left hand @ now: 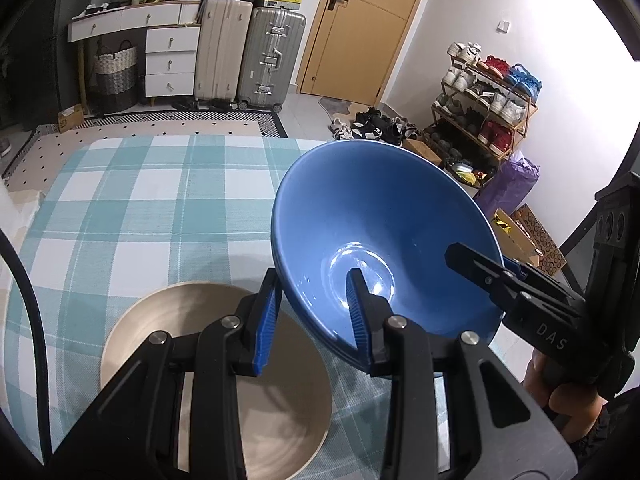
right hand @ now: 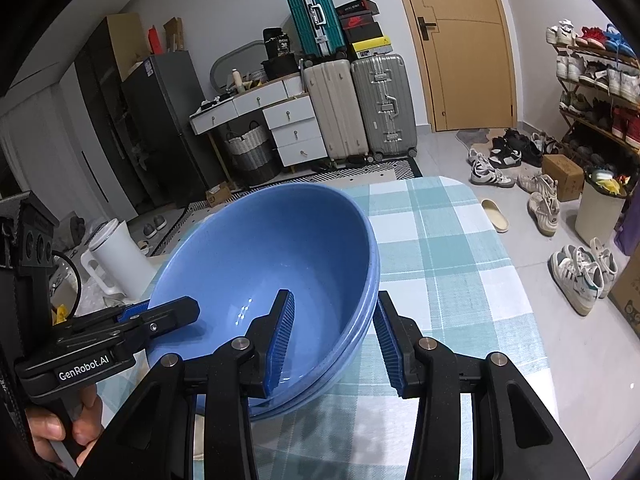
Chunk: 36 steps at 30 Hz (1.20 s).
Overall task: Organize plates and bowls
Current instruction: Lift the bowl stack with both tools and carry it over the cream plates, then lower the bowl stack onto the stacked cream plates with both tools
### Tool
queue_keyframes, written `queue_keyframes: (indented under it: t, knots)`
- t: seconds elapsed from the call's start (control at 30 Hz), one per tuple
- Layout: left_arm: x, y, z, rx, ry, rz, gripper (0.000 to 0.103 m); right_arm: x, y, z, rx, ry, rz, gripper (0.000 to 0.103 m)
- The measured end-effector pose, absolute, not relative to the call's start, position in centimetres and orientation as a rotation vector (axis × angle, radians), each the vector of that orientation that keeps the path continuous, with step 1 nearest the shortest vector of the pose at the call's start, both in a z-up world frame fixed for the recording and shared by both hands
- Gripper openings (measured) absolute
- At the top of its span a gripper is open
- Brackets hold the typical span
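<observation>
Blue bowls (left hand: 380, 216) stacked, rim clamped by left gripper (left hand: 316, 312); opposite rim by right gripper (right hand: 334, 336)

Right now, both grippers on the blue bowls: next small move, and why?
Probably carry the stacked blue ceramic bowls sideways over the round beige plate and lower them. The left gripper and right gripper each straddle the rim, the stack hangs tilted above the checked tablecloth, and the plate lies bare.

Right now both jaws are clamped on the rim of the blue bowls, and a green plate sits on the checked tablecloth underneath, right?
Not quite: the plate is beige, not green, as the left wrist view shows. The rest holds: both jaws grip the blue bowls above the checked tablecloth.
</observation>
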State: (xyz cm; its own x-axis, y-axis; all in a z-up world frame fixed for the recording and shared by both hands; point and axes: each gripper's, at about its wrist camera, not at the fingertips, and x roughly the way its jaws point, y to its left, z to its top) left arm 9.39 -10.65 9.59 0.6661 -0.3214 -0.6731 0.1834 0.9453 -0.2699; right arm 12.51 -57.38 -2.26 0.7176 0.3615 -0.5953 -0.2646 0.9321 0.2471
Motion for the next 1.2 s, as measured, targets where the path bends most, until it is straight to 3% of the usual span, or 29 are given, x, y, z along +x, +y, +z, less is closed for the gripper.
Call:
queue_keyframes:
  t: [0.87, 1.2]
  knots:
    - [2.4, -2.9, 12.8, -0.255, 0.723, -0.18, 0.03, 8.7, -49.9, 0.5, 0.08, 0.657, 0.439, 0.043]
    - [0.2, 0.0, 11.5, -0.261, 0.733, -0.12, 0.03, 7.9, -46.8, -0.8, 0.055, 0.676, 0.492, 0.043]
